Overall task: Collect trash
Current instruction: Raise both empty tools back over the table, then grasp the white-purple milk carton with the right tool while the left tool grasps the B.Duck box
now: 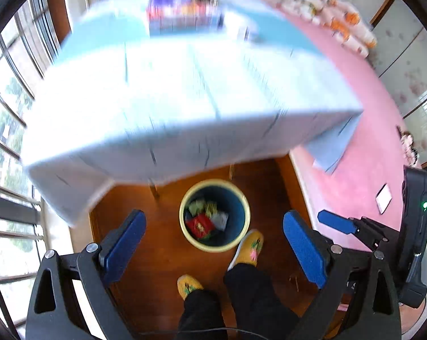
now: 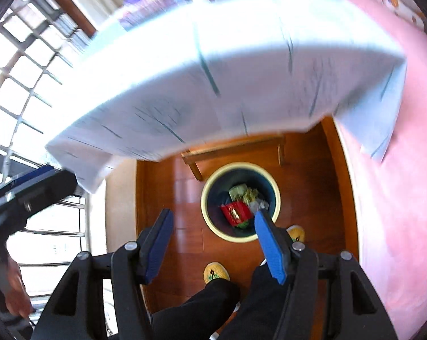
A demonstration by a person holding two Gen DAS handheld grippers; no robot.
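Both empty and spread wide: left gripper (image 1: pixel 214 243) and right gripper (image 2: pixel 213 243), each poised high above the bin (image 1: pixel 185 226). Inside the bin, a red packet (image 1: pixel 199 225) and greenish wrappers (image 1: pixel 202 206), so apparently some trash already collected. Beyond the bin, a blurred table (image 1: pixel 185 99) with unclear clutter, possibly more to gather.
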